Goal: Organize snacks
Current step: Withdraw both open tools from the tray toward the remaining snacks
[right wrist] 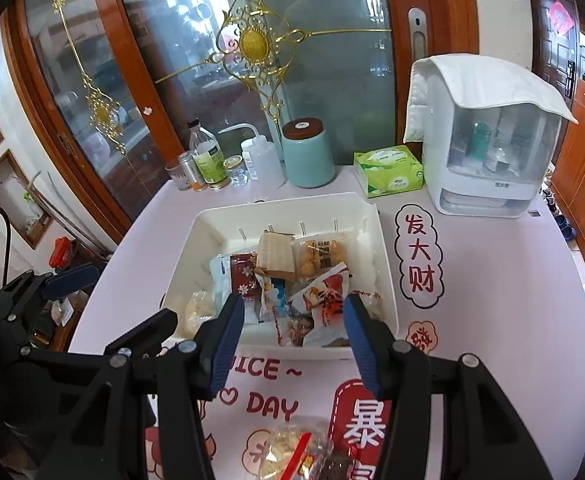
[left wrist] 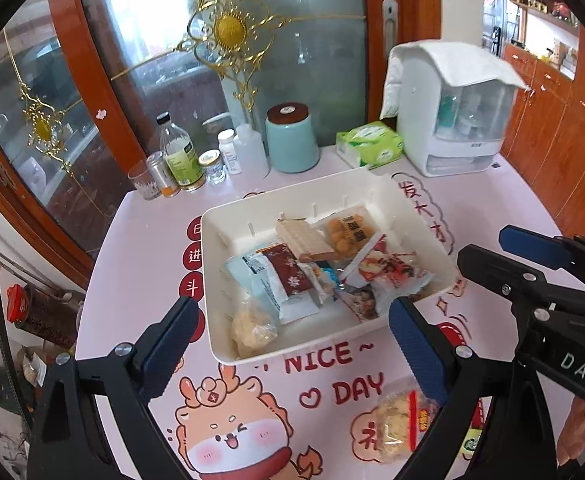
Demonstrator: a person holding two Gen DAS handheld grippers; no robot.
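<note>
2 claws, left claw [left wrist: 288,344] and right claw [right wrist: 292,336], gape wide above the snack tray [right wrist: 384,240].

I am seeing the white bin [right wrist: 384,280] taking the table's middle, open on top and heaped with snack packets. Bottles [right wrist: 208,160], a teal canister [right wrist: 308,156], tissue pack [right wrist: 388,170] and white dispenser [right wrist: 488,152] are lining the far edge. Bare tablecloth [right wrist: 492,280] is lying open right of the bin. A loose snack packet [right wrist: 292,452] is sitting on the near strip.

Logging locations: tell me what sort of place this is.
Likely a home dining area: a table with a cartoon cover, a glass sliding door behind it, wooden cabinets, plus a tissue pack.
</note>
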